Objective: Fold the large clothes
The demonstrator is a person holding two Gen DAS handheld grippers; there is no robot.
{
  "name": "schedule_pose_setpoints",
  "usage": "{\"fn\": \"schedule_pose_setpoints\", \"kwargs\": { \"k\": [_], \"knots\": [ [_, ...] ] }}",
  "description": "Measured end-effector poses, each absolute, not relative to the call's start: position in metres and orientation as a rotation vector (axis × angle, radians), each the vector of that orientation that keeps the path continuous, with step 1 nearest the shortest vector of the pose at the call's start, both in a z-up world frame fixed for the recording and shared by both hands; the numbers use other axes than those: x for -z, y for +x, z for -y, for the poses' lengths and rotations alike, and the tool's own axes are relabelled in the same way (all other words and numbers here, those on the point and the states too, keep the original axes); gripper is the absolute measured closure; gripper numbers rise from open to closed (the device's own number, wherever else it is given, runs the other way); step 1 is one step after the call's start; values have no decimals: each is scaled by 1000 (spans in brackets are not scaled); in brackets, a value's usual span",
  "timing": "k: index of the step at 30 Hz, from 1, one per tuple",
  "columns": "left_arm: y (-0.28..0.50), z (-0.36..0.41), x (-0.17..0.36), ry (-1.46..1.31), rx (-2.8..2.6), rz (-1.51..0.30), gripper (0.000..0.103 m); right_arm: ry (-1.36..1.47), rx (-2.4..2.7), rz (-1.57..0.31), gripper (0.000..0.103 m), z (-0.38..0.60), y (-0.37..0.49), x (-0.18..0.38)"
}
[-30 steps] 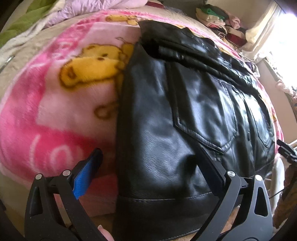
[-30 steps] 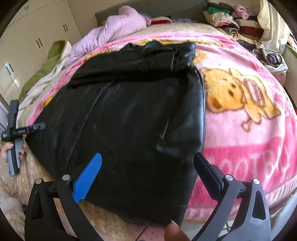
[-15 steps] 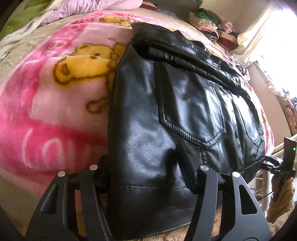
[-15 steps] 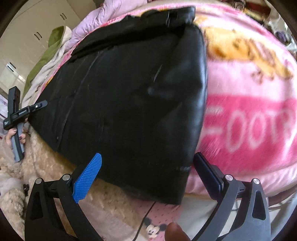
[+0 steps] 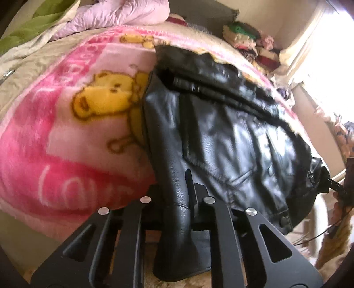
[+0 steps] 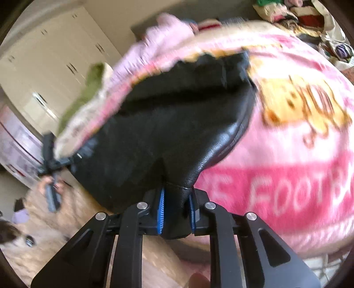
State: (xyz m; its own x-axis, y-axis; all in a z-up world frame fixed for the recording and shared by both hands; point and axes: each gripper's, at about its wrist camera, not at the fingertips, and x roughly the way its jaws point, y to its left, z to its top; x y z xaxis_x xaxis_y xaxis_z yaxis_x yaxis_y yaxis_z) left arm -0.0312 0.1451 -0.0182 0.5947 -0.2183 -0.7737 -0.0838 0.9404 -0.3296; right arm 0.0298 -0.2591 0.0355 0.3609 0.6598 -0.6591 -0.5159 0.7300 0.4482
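— Behind the bed, what do you see?

— Pale cupboard doors fill the upper left of the right wrist view, and a pile of folded clothes sits at the upper right of the left wrist view, next to a bright window. On the bed lies a pink blanket with a yellow bear printed on it, and a lilac quilt is bunched at the top edge.

— And the black jacket?

— The jacket lies on the blanket, from the centre to the right of the left wrist view. Its collar is toward the top and its hem is toward the bottom. The picture is blurred there.

— What are the grippers doing?

— The left gripper has just been closing, and now its black fingers pinch a fold of the jacket's lower left corner, at the bottom centre of the frame. The right gripper has also just been closing. Its blue pads squeeze the other lower corner of the jacket, which rises from the jaws like a tent toward the middle of the frame.

— Is the other gripper visible there?

— Yes, at the left edge of the right wrist view, small and blurred, with a hand around its handle.
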Motion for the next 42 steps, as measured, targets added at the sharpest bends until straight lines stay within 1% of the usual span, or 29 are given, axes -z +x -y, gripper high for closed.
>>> {"fn": "schedule_pose_setpoints", "kwargs": {
  "k": [6,14,27,36,42],
  "knots": [
    [-14,-153,-12,-411,108,-854,97,250,-760,-813,87,258,60,-68],
    [29,-169,-43,-499,146,-781,96,359,-717,-723,87,264,92,-91],
    [106,-175,-64,-550,174,-785,94,443,-637,-691,87,259,148,-104],
    [147,-179,-61,-550,162,-821,94,456,-587,-711,86,248,197,-100],
    [168,-186,-55,-571,136,-839,91,464,-554,-738,85,248,222,-89]
  ]
}}
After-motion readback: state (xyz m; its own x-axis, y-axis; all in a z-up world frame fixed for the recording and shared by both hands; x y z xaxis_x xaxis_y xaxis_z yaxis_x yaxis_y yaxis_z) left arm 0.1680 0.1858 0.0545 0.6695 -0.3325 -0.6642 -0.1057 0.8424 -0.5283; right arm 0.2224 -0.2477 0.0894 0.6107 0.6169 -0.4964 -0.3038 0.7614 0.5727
